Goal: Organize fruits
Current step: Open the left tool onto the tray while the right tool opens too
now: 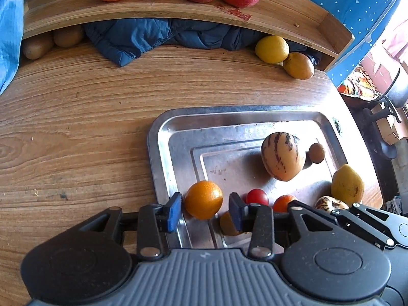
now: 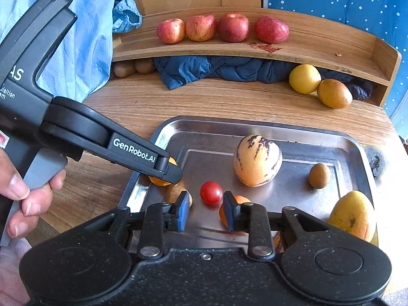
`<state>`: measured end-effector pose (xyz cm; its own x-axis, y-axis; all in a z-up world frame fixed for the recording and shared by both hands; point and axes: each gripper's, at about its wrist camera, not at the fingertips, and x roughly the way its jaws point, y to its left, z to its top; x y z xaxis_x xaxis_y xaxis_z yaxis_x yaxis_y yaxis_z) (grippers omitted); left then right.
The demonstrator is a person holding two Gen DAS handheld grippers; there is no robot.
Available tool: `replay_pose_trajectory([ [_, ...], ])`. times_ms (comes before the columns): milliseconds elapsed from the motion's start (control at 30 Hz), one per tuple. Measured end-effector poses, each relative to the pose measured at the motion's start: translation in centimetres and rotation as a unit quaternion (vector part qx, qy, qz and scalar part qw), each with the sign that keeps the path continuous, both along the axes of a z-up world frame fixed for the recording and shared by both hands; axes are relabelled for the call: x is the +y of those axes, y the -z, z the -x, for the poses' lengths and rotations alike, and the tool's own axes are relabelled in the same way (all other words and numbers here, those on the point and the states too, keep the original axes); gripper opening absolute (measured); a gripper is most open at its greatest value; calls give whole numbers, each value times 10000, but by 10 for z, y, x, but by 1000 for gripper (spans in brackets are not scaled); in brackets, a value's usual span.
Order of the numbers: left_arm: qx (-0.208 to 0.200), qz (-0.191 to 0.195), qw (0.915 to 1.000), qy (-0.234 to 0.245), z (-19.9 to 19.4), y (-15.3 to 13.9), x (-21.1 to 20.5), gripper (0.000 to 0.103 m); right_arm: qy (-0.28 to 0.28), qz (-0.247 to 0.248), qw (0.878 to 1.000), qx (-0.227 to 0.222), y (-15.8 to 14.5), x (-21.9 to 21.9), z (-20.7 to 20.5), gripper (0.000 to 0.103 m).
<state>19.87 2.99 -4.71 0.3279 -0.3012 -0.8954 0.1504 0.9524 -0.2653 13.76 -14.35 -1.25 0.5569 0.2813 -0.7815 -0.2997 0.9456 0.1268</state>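
Left gripper (image 1: 205, 210): held low over the near left corner of the metal tray (image 1: 163, 127), jaws spread to either side of an orange (image 1: 203, 203); the blue pads (image 1: 174, 211) sit just beside the fruit, and contact cannot be confirmed. In the right wrist view the same tool reaches in from the left, its body gripped by a person's hand (image 2: 28, 196), and its finger covers most of that orange. Right gripper (image 2: 206, 210): hovering over the near edge of the tray, jaws apart and holding nothing, with a red tomato (image 2: 211, 192) just beyond the gap. Tray contents: the orange, the tomato, a second orange (image 2: 239, 200) partly behind the right-hand pad, a large striped melon (image 2: 257, 160), a small brown fruit (image 2: 319, 176) to its right, a yellow mango (image 2: 353, 216) at the near right and another brown fruit (image 2: 174, 192) near the left pad. Wooden shelf (image 2: 331, 43): four red apples (image 2: 221, 28) in a row on top. Table (image 2: 229, 97) beneath the shelf: a yellow citrus (image 2: 304, 78) touching a brownish fruit (image 2: 334, 93), a blue cloth (image 2: 204, 68), and two kiwis (image 2: 132, 67) at the far left.
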Motion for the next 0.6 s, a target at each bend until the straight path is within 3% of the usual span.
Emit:
replay_pose_trajectory([
  [67,-41,-19,10000,-4,4,-2,-1,53,7,5,10000,-23,-1,-2,4,39],
  [200,-111,-118,9999,-5,14,-8,-1,74,32,-7,10000,-72,-3,-6,15,55],
  [333,-105,-207,9997,9,27,-13,2,84,75,3,9998,-167,-6,-9,29,72],
  [600,104,-537,9984,111,49,-13,5,97,427,-82,9990,-126,-4,-21,54,93],
])
